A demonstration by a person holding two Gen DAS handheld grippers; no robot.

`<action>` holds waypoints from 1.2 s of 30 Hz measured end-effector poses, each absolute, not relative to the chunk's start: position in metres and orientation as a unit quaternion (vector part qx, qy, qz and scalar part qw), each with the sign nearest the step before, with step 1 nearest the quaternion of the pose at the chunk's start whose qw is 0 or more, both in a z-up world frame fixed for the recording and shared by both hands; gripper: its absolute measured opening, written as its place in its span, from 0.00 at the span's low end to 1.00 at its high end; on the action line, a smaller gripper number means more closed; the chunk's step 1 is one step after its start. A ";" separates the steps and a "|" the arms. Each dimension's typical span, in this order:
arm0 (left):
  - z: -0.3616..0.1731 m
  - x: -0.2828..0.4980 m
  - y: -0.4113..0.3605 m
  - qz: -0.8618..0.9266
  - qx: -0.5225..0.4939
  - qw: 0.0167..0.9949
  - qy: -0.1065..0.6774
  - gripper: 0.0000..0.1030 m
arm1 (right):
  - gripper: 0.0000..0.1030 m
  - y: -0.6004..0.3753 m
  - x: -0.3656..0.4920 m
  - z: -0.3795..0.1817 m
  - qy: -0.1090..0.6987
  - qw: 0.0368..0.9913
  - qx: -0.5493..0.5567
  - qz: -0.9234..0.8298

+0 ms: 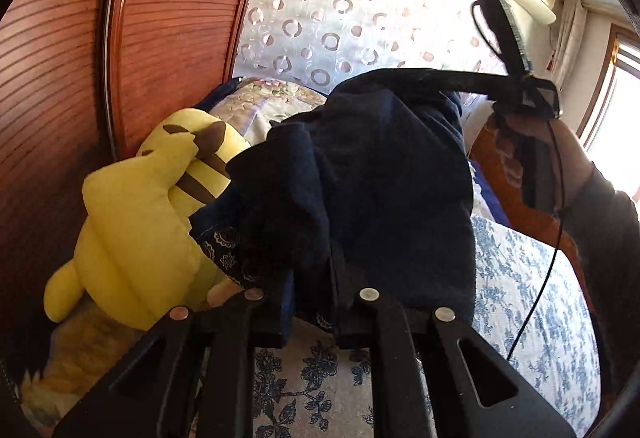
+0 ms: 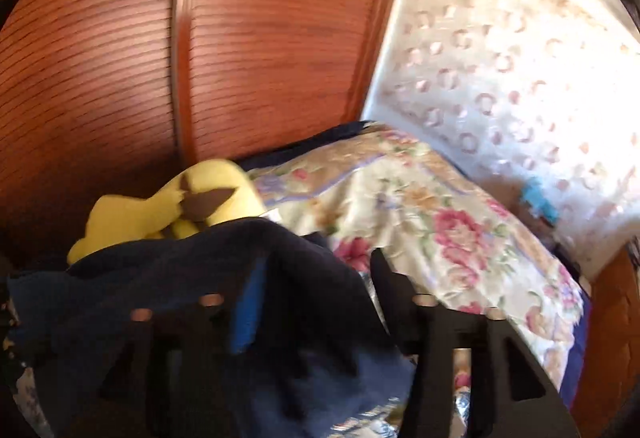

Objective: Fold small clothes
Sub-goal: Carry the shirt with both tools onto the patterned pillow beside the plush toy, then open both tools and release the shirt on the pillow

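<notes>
A dark navy garment (image 1: pixel 380 166) with a patterned hem hangs bunched above the bed. My left gripper (image 1: pixel 310 286) is shut on its lower edge, the cloth pinched between the two black fingers. In the right wrist view, which is blurred, the same garment (image 2: pixel 200 270) drapes over the left finger of my right gripper (image 2: pixel 316 290). Its jaws stand wide apart and do not press on the cloth. In the left wrist view a hand (image 1: pixel 516 150) holds that gripper at the upper right, one of its fingers (image 1: pixel 460 80) lying along the garment's top edge.
A yellow plush toy (image 1: pixel 140 218) lies left of the garment against a wooden wardrobe (image 1: pixel 60 78). A blue-flowered sheet (image 1: pixel 520 278) covers the bed below. A pink floral quilt (image 2: pixel 440 218) is heaped behind, before a patterned curtain (image 1: pixel 340 10). A window is at far right.
</notes>
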State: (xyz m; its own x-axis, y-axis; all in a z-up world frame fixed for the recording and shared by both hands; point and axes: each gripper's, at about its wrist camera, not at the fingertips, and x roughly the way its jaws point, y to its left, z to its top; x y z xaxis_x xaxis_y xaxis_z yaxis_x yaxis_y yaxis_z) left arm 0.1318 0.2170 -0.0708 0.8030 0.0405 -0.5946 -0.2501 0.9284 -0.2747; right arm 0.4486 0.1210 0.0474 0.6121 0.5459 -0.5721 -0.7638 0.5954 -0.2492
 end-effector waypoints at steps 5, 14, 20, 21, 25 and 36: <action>-0.069 0.131 0.221 0.094 -0.152 0.937 0.301 0.36 | 0.61 0.090 0.423 0.057 0.204 0.872 -0.182 0.406; -0.054 0.117 0.223 0.100 -0.128 0.947 0.277 0.81 | 0.61 0.080 0.441 0.017 0.248 0.848 -0.189 0.429; -0.042 0.108 0.209 0.102 -0.097 0.952 0.274 0.81 | 0.61 0.088 0.470 0.019 0.271 0.849 -0.146 0.429; -0.040 0.107 0.206 0.104 -0.092 0.952 0.273 0.81 | 0.61 0.084 0.468 0.023 0.270 0.852 -0.140 0.427; -0.033 0.103 0.195 0.098 -0.082 0.955 0.268 0.81 | 0.61 0.066 0.444 0.023 0.258 0.863 -0.122 0.418; -0.022 0.088 0.139 0.050 -0.049 0.965 0.255 0.81 | 0.65 -0.047 0.296 0.022 0.218 0.896 -0.090 0.377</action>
State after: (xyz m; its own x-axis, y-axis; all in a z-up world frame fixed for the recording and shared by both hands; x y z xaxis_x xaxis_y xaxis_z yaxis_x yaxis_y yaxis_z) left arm 0.0883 0.1394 -0.0217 0.8654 0.0711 -0.4959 -0.1206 0.9903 -0.0684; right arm 0.2963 -0.0471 0.0221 0.6208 0.6357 -0.4588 -0.7140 0.7001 0.0039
